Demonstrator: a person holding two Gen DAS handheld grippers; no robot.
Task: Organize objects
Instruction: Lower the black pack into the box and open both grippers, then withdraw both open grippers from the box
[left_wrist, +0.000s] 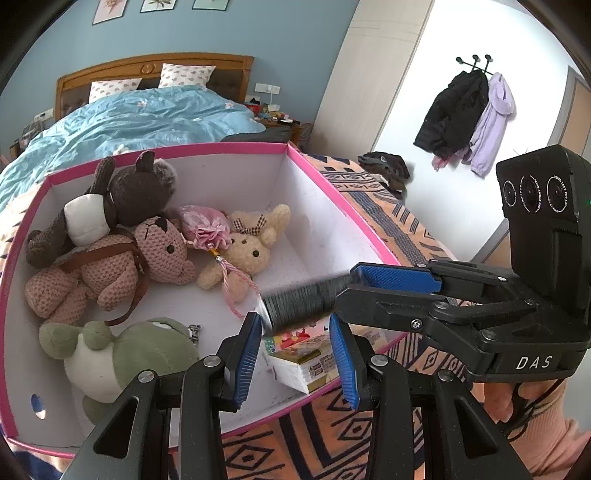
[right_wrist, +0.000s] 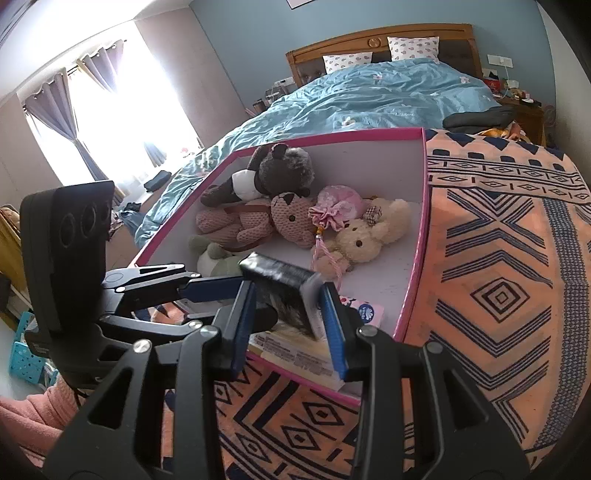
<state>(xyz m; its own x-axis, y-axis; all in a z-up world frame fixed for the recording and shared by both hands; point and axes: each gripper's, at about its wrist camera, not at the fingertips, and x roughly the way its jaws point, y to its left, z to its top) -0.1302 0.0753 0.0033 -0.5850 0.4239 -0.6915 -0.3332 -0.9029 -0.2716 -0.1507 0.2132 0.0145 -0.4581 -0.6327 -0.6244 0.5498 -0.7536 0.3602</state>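
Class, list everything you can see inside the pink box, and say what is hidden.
Inside the pink box: brown bear, pink knitted bear, cream bunny, pink pouch, green frog, and books. The bottom book's cover and whatever lies beneath the toys are hidden.

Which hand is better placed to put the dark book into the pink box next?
Right. The right tool already grips the dark book above the pink box, over the books lying there. The left tool is open and holds nothing.

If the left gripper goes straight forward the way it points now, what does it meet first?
Probably the black book held by the right gripper, which hangs just ahead of the open left gripper; depth is uncertain, and the tissue pack lies slightly lower.
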